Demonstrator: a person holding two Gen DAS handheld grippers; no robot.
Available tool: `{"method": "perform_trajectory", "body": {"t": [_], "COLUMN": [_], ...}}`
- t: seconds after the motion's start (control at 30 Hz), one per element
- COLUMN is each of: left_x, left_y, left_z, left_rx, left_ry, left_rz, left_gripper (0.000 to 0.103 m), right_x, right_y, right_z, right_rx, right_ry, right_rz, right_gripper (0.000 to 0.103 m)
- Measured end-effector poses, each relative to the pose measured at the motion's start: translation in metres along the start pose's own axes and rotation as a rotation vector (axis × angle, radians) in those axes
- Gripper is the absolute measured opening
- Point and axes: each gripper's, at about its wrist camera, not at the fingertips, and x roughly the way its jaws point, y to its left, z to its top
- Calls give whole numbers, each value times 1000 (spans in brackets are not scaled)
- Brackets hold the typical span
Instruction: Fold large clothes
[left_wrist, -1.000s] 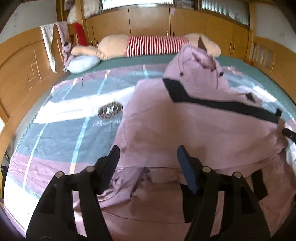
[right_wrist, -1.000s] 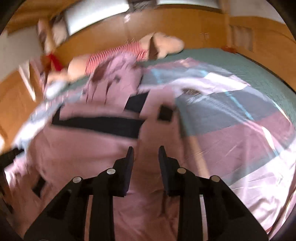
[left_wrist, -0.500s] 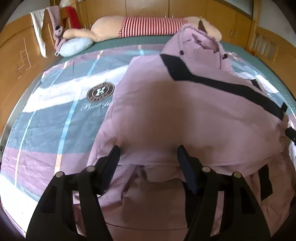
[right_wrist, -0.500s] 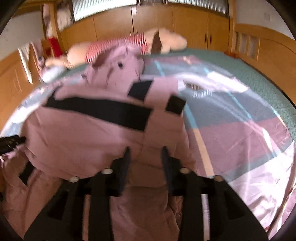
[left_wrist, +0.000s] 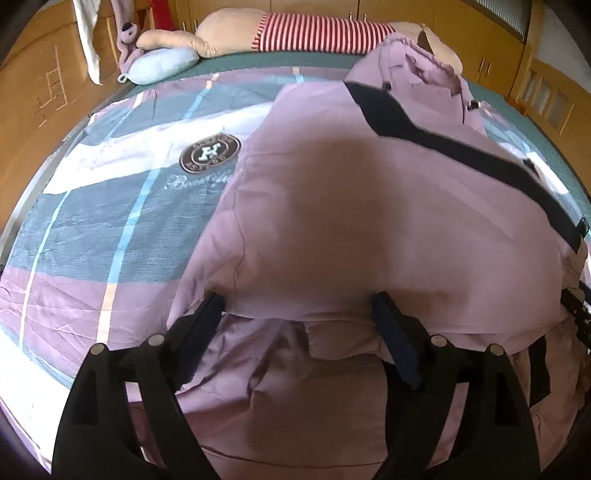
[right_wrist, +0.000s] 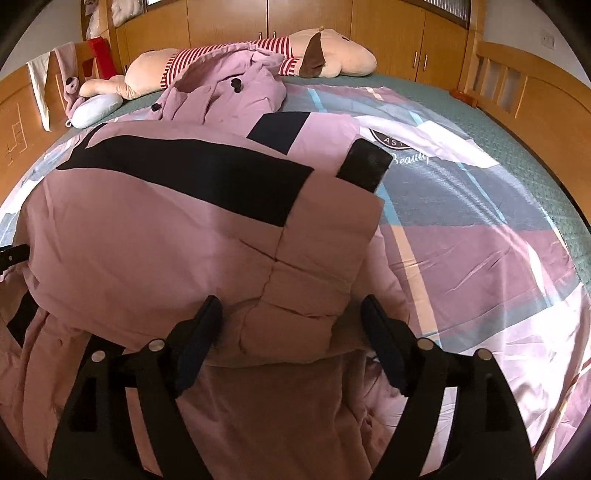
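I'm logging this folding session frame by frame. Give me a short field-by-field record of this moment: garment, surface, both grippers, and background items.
garment: pink padded coat with black bands, lower part doubled over onto itself, hood toward the headboard
surface: bed with plaid duvet cover bearing a round crest
left gripper: open, fingers straddling the folded edge
right gripper: open, fingers either side of the folded edge
background: striped plush toy, light blue pillow, wooden cabinets

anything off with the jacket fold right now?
The pink jacket is folded unevenly: its black cuff pokes out past the right edge, and the hood lies bunched toward the plush toy. No damage visible.
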Motion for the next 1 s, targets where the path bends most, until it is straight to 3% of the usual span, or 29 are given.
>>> {"method": "perform_trajectory", "body": {"t": [0.13, 0.2, 0.27, 0.47, 0.6, 0.63, 0.73, 0.83, 0.9, 1.0], "left_x": [-23, -16, 3, 15, 13, 9, -17, -31, -23, -1], "left_y": [-13, -22, -24, -6, -8, -9, -18, -29, -32, -28], "left_z": [3, 1, -4, -1, -2, -1, 0, 3, 2, 1], "left_rx": [60, 103, 125, 8, 14, 15, 62, 154, 179, 170], "left_ry": [-113, -98, -23, 39, 36, 28, -60, -143, -123, -35], "left_rz": [22, 68, 106, 38, 48, 57, 108, 177, 206, 202], "left_gripper": [87, 92, 95, 101, 101, 101, 101, 101, 101, 101], "right_x": [-1, -1, -2, -2, -5, -12, -58, -79, -68, -32], "right_y": [1, 2, 3, 3, 0, -2, -8, -4, 8, 24], "right_z": [-1, -2, -3, -3, -1, 1, 11, 30, 50, 71], "right_rx": [0, -5, -8, -10, -10, -5, 23, 9, -8, -9], "right_ry": [-2, -3, -2, -2, -3, -23, -208, -284, -257, -150], "right_rz": [-1, -8, -10, -10, -6, -4, -3, 17, 39, 107], "right_gripper": [79, 80, 82, 85, 85, 85, 85, 85, 85, 85]}}
